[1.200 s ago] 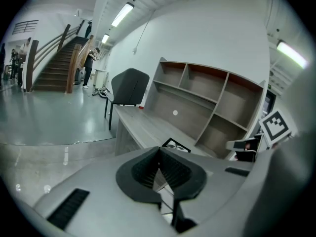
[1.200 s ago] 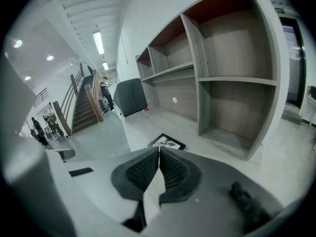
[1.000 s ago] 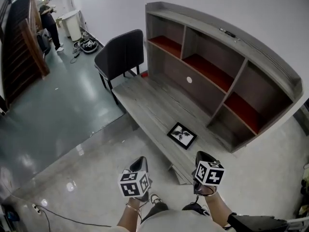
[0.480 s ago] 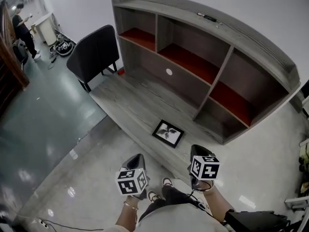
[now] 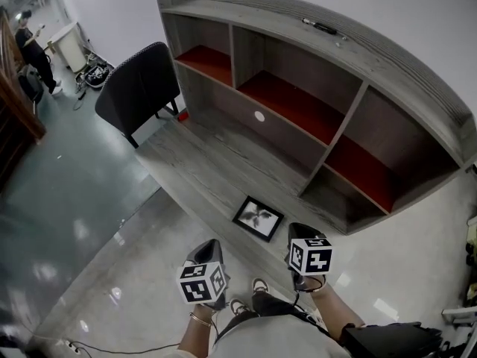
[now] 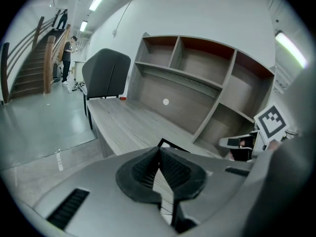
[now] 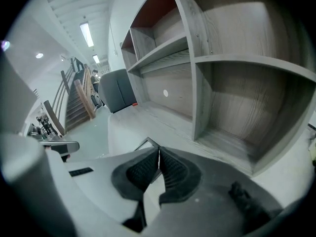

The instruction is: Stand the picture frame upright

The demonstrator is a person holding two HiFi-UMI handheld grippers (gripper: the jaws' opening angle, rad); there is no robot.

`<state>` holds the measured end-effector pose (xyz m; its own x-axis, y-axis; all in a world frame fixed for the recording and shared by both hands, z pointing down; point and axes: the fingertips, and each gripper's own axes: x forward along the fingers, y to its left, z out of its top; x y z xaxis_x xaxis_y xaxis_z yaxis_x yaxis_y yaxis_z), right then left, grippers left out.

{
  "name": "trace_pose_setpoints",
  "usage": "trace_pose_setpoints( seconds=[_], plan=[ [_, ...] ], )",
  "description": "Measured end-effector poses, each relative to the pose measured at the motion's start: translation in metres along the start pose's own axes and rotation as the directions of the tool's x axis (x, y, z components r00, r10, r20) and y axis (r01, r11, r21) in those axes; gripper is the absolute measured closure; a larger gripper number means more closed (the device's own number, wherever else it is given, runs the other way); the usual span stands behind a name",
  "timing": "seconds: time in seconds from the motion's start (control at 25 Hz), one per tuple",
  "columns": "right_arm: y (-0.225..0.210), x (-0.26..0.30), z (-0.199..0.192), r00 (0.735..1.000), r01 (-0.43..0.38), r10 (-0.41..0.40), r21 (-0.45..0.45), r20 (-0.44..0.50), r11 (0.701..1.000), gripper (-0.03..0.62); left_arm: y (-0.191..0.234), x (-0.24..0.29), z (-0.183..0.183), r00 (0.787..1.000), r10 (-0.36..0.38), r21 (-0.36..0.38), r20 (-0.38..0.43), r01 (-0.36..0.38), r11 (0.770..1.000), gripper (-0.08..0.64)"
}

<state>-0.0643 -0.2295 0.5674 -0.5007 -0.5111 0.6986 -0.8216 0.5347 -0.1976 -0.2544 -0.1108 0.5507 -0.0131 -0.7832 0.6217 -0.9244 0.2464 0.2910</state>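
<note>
A black picture frame [image 5: 258,218] with a black-and-white image lies flat, face up, near the front edge of the low grey wooden desk [image 5: 195,166]. My left gripper [image 5: 210,251] is held below the desk's front edge, left of the frame, jaws shut and empty. My right gripper [image 5: 297,236] is just right of the frame and nearer to me, also shut and empty. In the left gripper view a corner of the frame [image 6: 170,145] peeks above the shut gripper [image 6: 159,154]. The right gripper view shows a frame corner [image 7: 147,142] beyond the shut gripper [image 7: 159,156].
A grey shelf unit [image 5: 313,95] with red-floored compartments rises behind the desk. A black chair [image 5: 139,89] stands at the desk's left end. A person [image 5: 36,47] stands far left by a wooden staircase [image 5: 11,103]. My own feet [image 5: 253,289] are on the glossy floor.
The head view has moved closer to the desk and shifted right; the frame and shelf now sit lower and nearer. Both grippers stay shut and low, slightly closer to the frame.
</note>
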Motion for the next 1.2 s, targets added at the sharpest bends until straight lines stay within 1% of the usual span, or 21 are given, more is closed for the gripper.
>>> trace_pose_setpoints(
  seconds=[0.36, 0.52, 0.68, 0.84, 1.0, 1.2],
  plan=[
    [-0.013, 0.034, -0.009, 0.997, -0.025, 0.026, 0.004, -0.071, 1.0, 0.56, 0.001, 0.034, -0.015, 0.998, 0.015, -0.033, -0.066, -0.017, 0.999, 0.546],
    [-0.013, 0.05, -0.015, 0.994, -0.041, 0.041, -0.004, -0.097, 0.999, 0.56, 0.005, 0.046, -0.026, 0.994, 0.024, -0.035, -0.102, -0.028, 0.999, 0.546],
    [-0.012, 0.068, -0.023, 0.988, -0.085, 0.082, -0.012, -0.133, 0.996, 0.56, 0.008, 0.059, -0.04, 0.99, 0.029, -0.051, -0.139, -0.037, 0.998, 0.546],
    [-0.011, 0.085, -0.024, 0.981, -0.126, 0.119, -0.042, -0.154, 0.991, 0.56, 0.007, 0.073, -0.054, 0.986, 0.026, -0.059, -0.166, -0.036, 0.998, 0.546],
    [-0.013, 0.098, -0.026, 0.976, -0.14, 0.125, -0.075, -0.178, 0.987, 0.56, 0.008, 0.084, -0.068, 0.981, 0.028, -0.075, -0.192, -0.043, 0.996, 0.546],
    [-0.013, 0.115, -0.026, 0.97, -0.169, 0.149, -0.094, -0.194, 0.981, 0.56, 0.013, 0.096, -0.072, 0.979, 0.034, -0.079, -0.201, -0.051, 0.996, 0.546]
  ],
)
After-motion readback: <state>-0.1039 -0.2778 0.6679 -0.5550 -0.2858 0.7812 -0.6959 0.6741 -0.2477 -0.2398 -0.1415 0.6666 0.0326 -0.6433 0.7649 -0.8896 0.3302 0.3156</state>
